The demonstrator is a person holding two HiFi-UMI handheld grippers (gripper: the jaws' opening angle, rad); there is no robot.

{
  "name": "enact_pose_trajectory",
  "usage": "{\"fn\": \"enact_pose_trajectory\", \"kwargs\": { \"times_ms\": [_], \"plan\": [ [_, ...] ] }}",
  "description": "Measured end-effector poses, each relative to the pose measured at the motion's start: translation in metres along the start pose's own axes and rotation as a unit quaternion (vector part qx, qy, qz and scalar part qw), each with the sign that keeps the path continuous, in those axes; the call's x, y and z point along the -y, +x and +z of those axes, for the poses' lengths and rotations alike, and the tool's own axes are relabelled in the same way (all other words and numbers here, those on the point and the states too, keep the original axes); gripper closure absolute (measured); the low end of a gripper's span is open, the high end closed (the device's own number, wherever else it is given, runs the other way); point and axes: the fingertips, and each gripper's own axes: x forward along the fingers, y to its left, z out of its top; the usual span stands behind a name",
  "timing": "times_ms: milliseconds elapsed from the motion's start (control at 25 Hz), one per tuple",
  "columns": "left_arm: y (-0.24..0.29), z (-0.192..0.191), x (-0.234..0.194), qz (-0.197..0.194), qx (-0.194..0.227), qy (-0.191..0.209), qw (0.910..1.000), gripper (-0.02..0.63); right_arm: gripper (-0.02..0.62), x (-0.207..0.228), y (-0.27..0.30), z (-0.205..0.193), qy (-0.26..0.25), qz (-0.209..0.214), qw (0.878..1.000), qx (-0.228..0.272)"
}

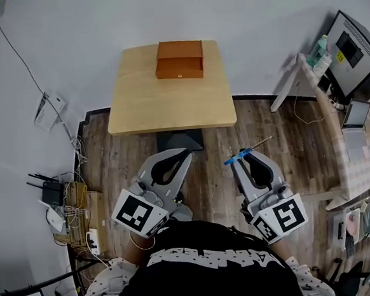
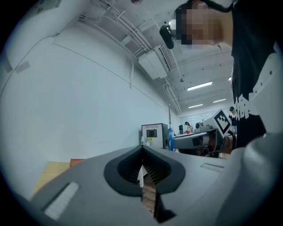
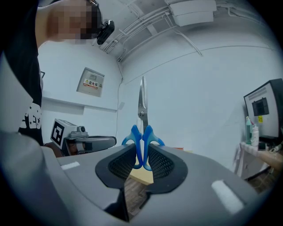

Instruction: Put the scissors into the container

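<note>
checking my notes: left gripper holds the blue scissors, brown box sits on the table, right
No: the right gripper holds the blue scissors, as the right gripper view shows; the left gripper is shut and empty. The brown box does sit on the table.

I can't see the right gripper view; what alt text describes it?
The right claw grips closed scissors by their blue handles, blades pointing straight up before a white wall. The left claw shows at left, a monitor at far right.
</note>
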Motion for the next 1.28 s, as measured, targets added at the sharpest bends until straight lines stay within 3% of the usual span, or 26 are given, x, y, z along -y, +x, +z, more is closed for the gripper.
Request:
{"fn": "enact_pose_trajectory", "kwargs": {
  "times_ms": [400, 1280],
  "plan": [
    [0.011, 0.002, -0.072, -0.025, 0.004, -0.007, 0.9997, 0.605, 0.492, -0.002, 0.066, 0.011, -0.003, -0.029, 1.0, -0.008],
    [0.044, -0.003, -0.135, -0.126, 0.012, -0.022, 0.9917, 0.604, 0.492, 0.004, 0.135, 0.021, -0.007, -0.115, 0.993, -0.017]
  ]
}}
